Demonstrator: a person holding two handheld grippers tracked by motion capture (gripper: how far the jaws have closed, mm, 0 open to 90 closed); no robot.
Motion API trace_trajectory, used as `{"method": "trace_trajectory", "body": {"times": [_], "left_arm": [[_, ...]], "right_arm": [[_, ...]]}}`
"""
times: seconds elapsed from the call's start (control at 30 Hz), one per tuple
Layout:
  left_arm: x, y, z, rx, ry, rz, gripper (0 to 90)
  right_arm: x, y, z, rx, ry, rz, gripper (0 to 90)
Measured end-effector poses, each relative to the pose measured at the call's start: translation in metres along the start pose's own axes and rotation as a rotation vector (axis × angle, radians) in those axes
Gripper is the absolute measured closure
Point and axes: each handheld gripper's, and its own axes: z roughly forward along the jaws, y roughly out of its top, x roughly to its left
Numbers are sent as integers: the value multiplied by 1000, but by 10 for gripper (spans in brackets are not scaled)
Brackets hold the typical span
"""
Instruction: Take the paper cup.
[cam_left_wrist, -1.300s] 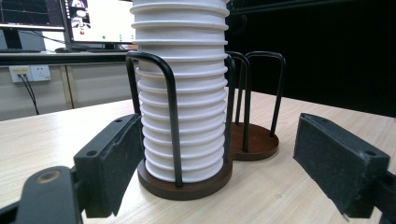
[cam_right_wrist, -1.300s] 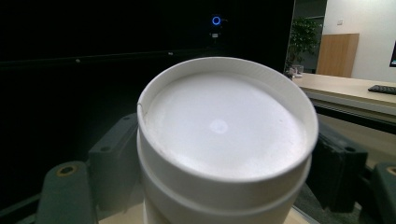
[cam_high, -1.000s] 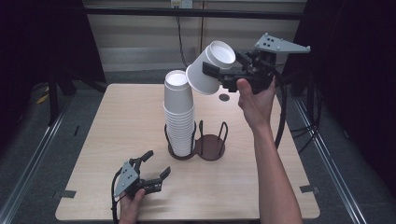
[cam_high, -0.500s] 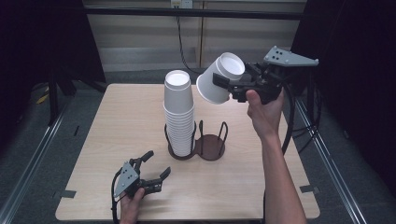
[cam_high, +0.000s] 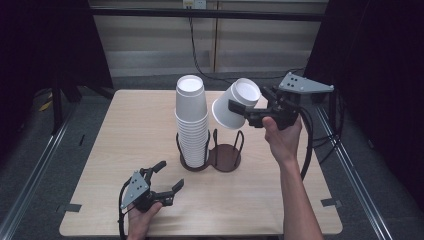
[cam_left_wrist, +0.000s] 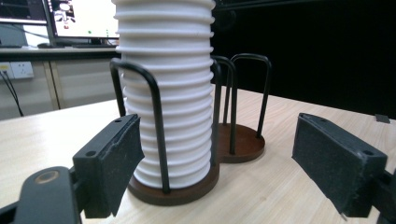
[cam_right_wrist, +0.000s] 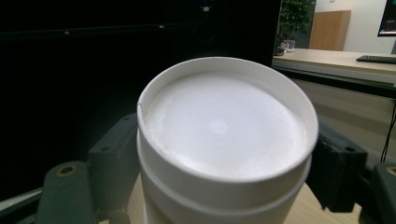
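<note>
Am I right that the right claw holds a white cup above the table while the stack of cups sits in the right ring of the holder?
Not quite. The high view shows the stack in the holder's left ring. The right claw does hold a cup above the table.

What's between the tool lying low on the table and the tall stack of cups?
In the left gripper view, only bare wooden table lies between the left tool and the cup stack, which stands in a wire holder.
</note>
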Motion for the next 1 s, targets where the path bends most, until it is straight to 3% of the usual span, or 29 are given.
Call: {"method": "trace_trajectory", "body": {"times": [0.07,0.2,0.37,0.4,0.47,0.8,1.0], "left_arm": [[0,3,0,-6,-26,-3,159],[-1,9,0,21,-38,15,159],[-2,13,1,18,-56,2,160],[-1,14,0,29,-57,25,159],[-2,16,1,24,-72,2,159],[0,26,4,39,-105,22,168],[-4,25,6,39,-124,5,168]], "right_arm": [[2,-5,0,11,5,-2,219],[7,-14,-1,13,18,0,219],[11,-26,0,32,30,11,220],[12,-28,-1,35,30,12,220],[14,-32,-2,34,36,14,220],[22,-52,-5,45,53,19,219],[27,-67,0,64,73,25,219]]}}
